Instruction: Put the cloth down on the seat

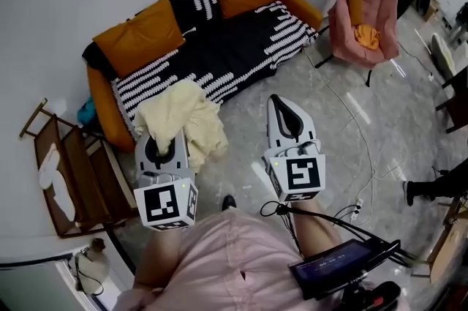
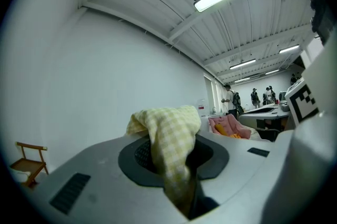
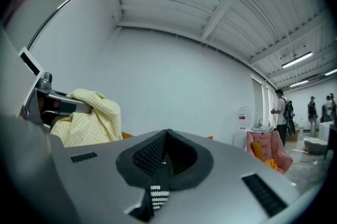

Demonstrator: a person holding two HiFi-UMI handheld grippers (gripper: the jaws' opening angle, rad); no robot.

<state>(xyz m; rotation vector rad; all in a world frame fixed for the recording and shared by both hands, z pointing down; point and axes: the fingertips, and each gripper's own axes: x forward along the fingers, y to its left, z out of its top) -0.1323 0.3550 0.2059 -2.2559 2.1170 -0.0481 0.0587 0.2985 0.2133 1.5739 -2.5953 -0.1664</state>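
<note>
Nearest is the person's pink shirt, soft knit, with a flat dark screen device at the right hip. The left gripper is clamping a fold of the cloth. In the left gripper view the jaws are pinching the fabric tight at the left gripper, and a loose corner is flopping over the top. The cloth is pale yellow with a fine check weave, thin, limp and crumpled, and most of it is hanging in front of the gripper in a bunched mass. The right gripper is holding nothing. Its jaws are meeting in a closed line in the right gripper view, showing ribbed black pads inside a smooth grey plastic shell.

As for progress, the cloth is not put down yet. It is hanging from the left gripper at the near corner of the sofa, and the head view is showing it over that front edge. Whether any of it is touching the seat can't be told. What is probably left is carrying it over the seat, lowering it and opening the jaws.

A slatted wooden rack is standing to the left on the glossy grey marbled floor. Further out, a black throw with white stripes is covering the seat, with a plump orange cushion leaning at the back. Farthest, a pink padded armchair is standing well apart at the right.
</note>
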